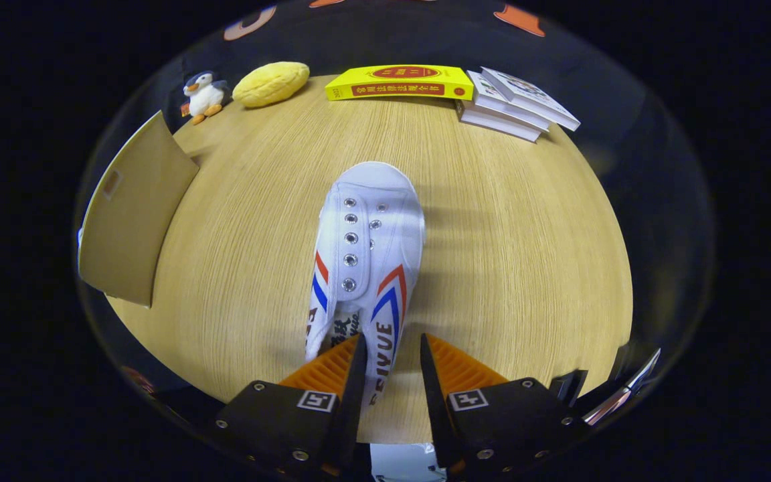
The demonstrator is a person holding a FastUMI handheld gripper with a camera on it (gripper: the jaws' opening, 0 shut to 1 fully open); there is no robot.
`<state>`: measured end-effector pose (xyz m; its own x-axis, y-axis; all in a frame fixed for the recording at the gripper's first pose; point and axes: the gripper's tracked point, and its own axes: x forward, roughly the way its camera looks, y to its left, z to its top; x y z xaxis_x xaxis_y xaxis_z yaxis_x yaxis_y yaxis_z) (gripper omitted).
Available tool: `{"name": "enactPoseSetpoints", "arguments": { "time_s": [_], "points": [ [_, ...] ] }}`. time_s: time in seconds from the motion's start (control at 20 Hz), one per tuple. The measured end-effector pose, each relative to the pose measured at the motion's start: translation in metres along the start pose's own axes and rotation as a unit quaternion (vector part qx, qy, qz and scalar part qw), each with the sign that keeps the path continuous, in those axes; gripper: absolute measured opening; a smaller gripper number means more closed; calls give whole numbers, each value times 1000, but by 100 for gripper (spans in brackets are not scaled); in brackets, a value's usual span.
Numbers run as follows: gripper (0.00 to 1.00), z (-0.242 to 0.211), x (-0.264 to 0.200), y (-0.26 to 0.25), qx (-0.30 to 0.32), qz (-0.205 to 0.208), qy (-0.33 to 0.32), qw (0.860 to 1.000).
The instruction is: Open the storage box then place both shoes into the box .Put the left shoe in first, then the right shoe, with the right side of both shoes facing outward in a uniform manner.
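A white canvas shoe with red and blue stripes and metal eyelets points its toe away from me over the wooden table. My gripper grips the shoe at its heel end. One finger is inside the opening and the other is outside, so the printed side wall is pinched between them. The shoe's shadow falls off to its right, so it looks lifted off the table. A brown cardboard panel, apparently part of the storage box, stands tilted to the left of the shoe; its inside is hidden.
Along the table's far edge lie a yellow book, a stack of white books, a yellow plush cushion and a small penguin toy. Bare tabletop spreads to the right of the shoe.
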<state>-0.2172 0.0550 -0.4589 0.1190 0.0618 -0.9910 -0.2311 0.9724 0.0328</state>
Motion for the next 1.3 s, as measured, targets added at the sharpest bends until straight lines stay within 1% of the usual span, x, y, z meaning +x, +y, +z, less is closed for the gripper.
{"name": "enactPoseSetpoints", "arguments": {
  "time_s": [0.1, 0.2, 0.35, 0.45, 0.5, 0.55, 0.7, 0.85, 0.9, 0.95, 1.05, 1.1, 1.25, 1.3],
  "points": [
    [45, 0, 3, 3, -7, 6, 9, 1000],
    [41, 2, 4, 7, -4, 17, 19, 1000],
    [29, 3, 4, 6, 21, 26, 24, 999],
    [21, 4, 5, 1, 57, 15, 18, 998],
    [18, 7, 6, -3, 67, 4, 10, 998],
    [12, 9, 5, -6, 72, -6, 0, 997],
    [10, 21, 4, -11, 71, -25, -38, 996],
    [10, 22, 8, -10, 59, -26, -38, 997],
    [10, 23, 8, -12, 64, -24, -38, 997],
    [5, 22, 9, -12, 82, -16, -33, 996],
    [1, 25, 3, -4, 127, 21, -30, 991],
    [0, 31, -2, -2, 142, 28, -43, 989],
    [0, 54, -17, 3, 151, 30, -80, 985],
    [0, 61, -21, 6, 156, 38, -86, 983]
  ]
}}
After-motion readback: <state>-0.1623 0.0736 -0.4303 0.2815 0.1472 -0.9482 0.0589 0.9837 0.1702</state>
